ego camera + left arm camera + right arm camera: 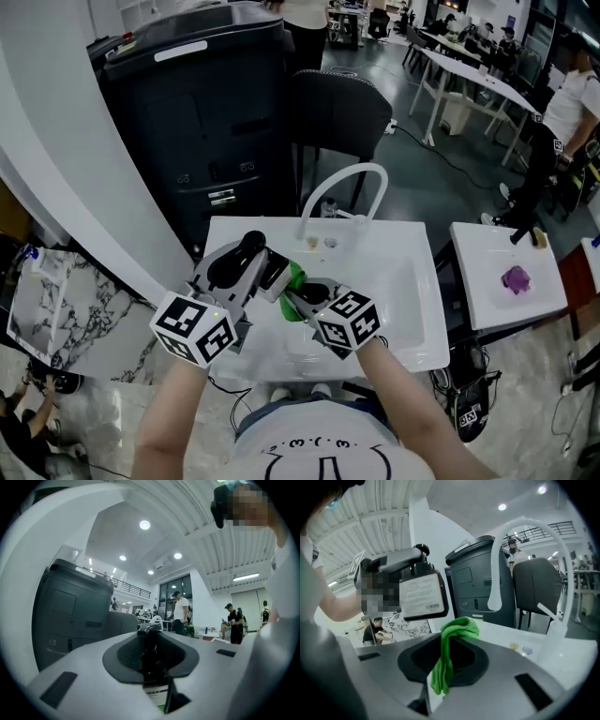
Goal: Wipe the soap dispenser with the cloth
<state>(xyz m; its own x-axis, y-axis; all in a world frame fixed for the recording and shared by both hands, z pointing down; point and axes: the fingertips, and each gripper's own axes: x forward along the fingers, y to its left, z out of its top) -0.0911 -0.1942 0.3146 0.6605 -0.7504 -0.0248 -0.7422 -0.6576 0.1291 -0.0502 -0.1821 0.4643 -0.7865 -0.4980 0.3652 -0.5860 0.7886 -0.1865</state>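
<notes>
White sink (412,309) right below, its curved faucet (361,171) just behind the grippers, black cabinet (197,112) and chair (337,112) further back. Left gripper (151,641) lies level, clamped on the soap dispenser (421,595); right gripper (449,644) tilts down a bit, pinching the green cloth (461,626) just beside it

Fuzzy cloth (459,627); glossy white sink (412,281); soap dispenser (421,595) probably plastic.

Bunched green cloth (451,639) hangs just beside the white-labelled, black-topped soap dispenser (421,596).
</notes>
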